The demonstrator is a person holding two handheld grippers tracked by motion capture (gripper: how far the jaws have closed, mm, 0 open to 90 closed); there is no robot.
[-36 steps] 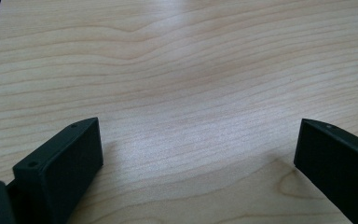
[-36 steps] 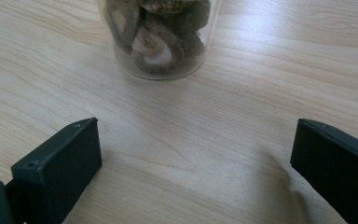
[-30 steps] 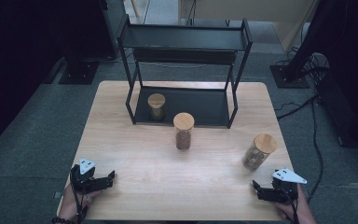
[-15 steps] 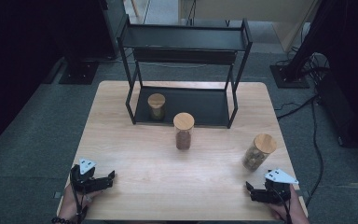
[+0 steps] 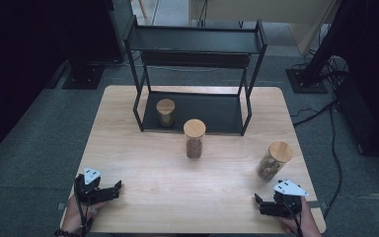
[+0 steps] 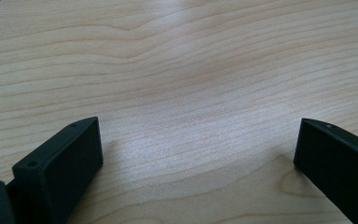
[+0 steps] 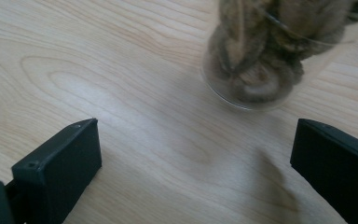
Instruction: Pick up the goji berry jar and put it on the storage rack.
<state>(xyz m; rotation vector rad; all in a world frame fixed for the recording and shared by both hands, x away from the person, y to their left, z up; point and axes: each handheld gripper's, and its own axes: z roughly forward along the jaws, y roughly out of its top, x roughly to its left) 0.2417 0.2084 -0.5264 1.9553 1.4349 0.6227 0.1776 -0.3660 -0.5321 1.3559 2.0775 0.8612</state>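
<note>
Three cork-lidded glass jars stand on the wooden table [image 5: 143, 148]. One jar [image 5: 166, 111] sits on the lower shelf of a black two-tier rack [image 5: 196, 42]. A second jar [image 5: 194, 138] stands mid-table in front of the rack. The third jar [image 5: 274, 160], with brown contents, stands at the right. My left gripper [image 5: 116, 189] rests open at the near left corner, and its own view has my left gripper [image 6: 196, 149] over bare wood. Near the front right edge, my right gripper [image 5: 258, 204] is open and empty. The third jar's base [image 7: 261, 60] lies just beyond my right gripper [image 7: 193, 149], a little right of centre.
The rack takes up the back middle of the table. Dark floor, stands and cables [image 5: 333, 128] surround the table. A person's hands hold both grippers at the near edge.
The right gripper has shifted a little to the left along the near edge. The left gripper and the jars have not moved.
</note>
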